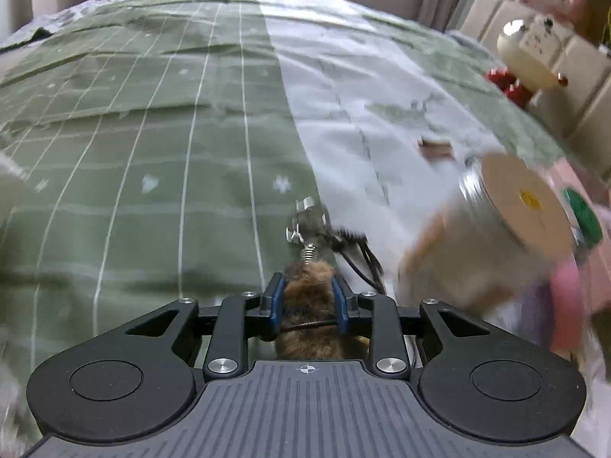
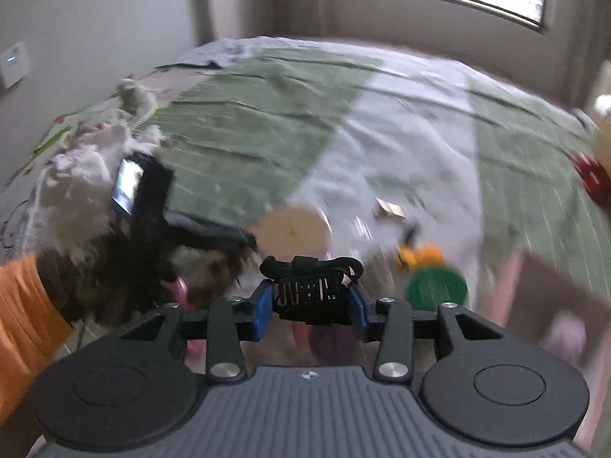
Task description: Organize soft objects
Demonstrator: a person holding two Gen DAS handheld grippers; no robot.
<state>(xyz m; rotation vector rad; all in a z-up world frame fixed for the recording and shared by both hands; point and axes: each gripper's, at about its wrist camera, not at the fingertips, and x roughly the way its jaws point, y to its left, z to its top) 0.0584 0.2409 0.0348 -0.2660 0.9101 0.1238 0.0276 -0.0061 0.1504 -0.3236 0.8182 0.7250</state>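
Observation:
My left gripper (image 1: 308,286) is shut on a brown furry keychain toy (image 1: 307,297) with a metal clasp (image 1: 305,221) and black cord, held over the green and white bedspread (image 1: 152,133). My right gripper (image 2: 311,297) is shut on a black mesh strap item (image 2: 309,290). In the right wrist view the left gripper body (image 2: 149,198) shows at the left, with the brown fur (image 2: 214,271) under it. White fluffy soft things (image 2: 84,168) lie at the bed's left edge.
A cream round-ended toy (image 1: 515,206) and a green disc (image 1: 582,217) lie at the right, blurred. Plush animals (image 1: 542,30) and a red item (image 1: 509,84) sit against the padded headboard. A small brown paper scrap (image 1: 435,149) lies on the white stripe.

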